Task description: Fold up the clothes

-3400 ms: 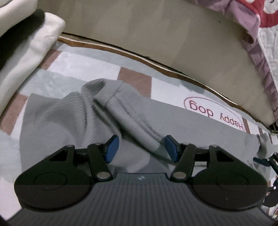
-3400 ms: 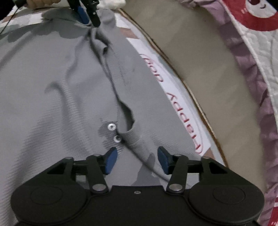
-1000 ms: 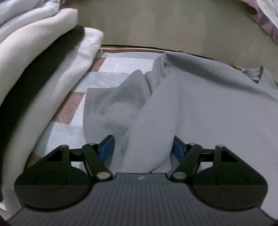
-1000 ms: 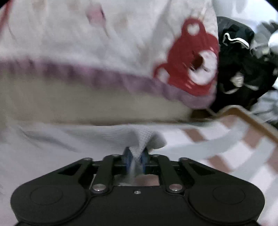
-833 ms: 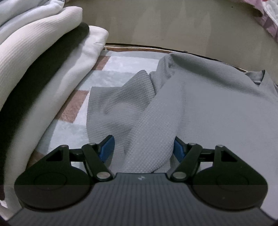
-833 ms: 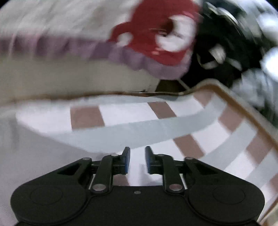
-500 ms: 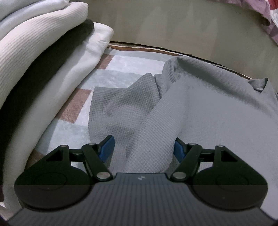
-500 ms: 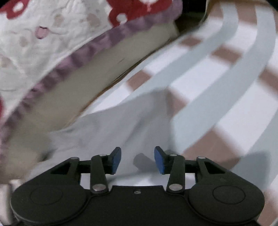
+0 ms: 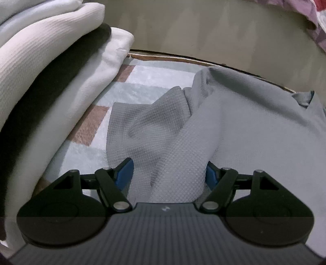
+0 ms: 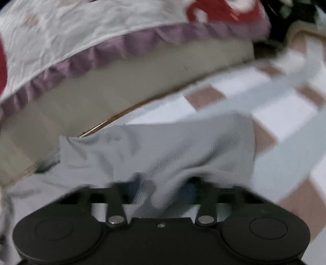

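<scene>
Both tools are seen over a grey waffle-knit garment (image 9: 234,126) spread on a checked mat (image 9: 142,81). Left tool (image 9: 169,175): jaws spread, a raised fold standing between them. Right tool (image 10: 163,189): blurred, jaws closing on a fabric ridge (image 10: 161,183).

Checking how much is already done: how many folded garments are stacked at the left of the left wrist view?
4 visible: pale blue on top, ribbed white beneath, then black, then plain white lowest. The stack runs off-frame, so more may be hidden.
</scene>
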The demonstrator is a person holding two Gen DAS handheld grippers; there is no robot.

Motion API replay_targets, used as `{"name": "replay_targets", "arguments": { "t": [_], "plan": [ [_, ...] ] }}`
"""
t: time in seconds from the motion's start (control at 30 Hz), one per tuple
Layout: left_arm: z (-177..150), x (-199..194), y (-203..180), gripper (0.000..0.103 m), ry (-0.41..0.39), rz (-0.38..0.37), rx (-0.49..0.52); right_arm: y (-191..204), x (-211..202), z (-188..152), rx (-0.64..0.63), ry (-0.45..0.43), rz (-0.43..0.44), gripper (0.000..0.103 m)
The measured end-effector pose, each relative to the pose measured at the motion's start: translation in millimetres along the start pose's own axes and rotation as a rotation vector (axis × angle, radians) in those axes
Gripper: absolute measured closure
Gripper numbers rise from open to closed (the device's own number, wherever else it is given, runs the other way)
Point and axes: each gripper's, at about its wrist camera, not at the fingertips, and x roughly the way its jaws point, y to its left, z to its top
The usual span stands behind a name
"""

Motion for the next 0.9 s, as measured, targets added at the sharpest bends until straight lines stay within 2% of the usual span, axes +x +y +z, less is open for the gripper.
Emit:
{"name": "replay_targets", "arguments": {
  "t": [0.1,0.17,0.23,0.3,0.33,0.37,0.4,0.43,0.53,0.6,0.63,0.73,0.8,0.87,0.9],
  "plan": [
    [2.2,-1.3,8.1,0.032,-0.005,-0.018,-0.05,0.4,-4.6,7.1,-0.067,-0.044,-0.098,0.101],
    [3.6,-2.8,15.3,0.039,-0.009,-0.031,-0.094,-0.1,-9.0,9.6,-0.115,-0.076,-0.164,0.101],
    [4.4,-5.2,19.8,0.05,-0.006,-0.043,-0.107,-4.3,-3.7,6.6,-0.198,-0.049,-0.194,0.101],
    [4.7,-8.2,23.6,0.072,-0.003,-0.058,-0.113,-6.1,5.3,1.4,-0.264,-0.019,-0.193,0.099],
    [5.0,-10.5,25.7,0.078,-0.004,-0.062,-0.115,-7.5,7.0,-1.1,-0.268,-0.006,-0.19,0.098],
    [5.7,-13.1,27.4,0.089,-0.008,-0.064,-0.116,-9.0,8.3,-3.7,-0.27,0.006,-0.187,0.098],
    [6.7,-16.3,29.1,0.094,-0.016,-0.063,-0.119,-10.0,7.6,-5.0,-0.264,0.005,-0.186,0.098],
    [7.8,-20.9,31.0,0.094,-0.031,-0.05,-0.123,-10.8,6.3,-6.0,-0.257,0.001,-0.185,0.098],
    [10.5,-32.2,38.4,0.095,-0.065,0.021,-0.135,-10.5,6.7,-5.6,-0.261,-0.008,-0.189,0.098],
    [10.5,-34.7,45.6,0.093,-0.054,0.084,-0.145,-9.8,8.9,-5.2,-0.266,-0.008,-0.194,0.098],
    [9.9,-34.1,50.3,0.091,-0.039,0.084,-0.154,-9.2,9.5,-5.5,-0.274,-0.008,-0.199,0.098],
    [6.1,-30.4,69.7,0.074,-0.001,-0.014,-0.245,-5.7,10.1,-7.2,-0.306,-0.016,-0.224,0.1],
    [4.5,-30.0,79.9,0.055,-0.025,-0.072,-0.311,0.2,7.4,-8.8,-0.333,-0.043,-0.265,0.099],
    [2.6,-28.0,77.4,0.043,-0.068,-0.037,-0.278,7.5,4.0,-9.8,-0.353,-0.077,-0.301,0.1],
    [1.6,-25.2,73.1,0.041,-0.064,-0.001,-0.241,10.6,4.7,-9.9,-0.363,-0.08,-0.307,0.1]
  ]
}}
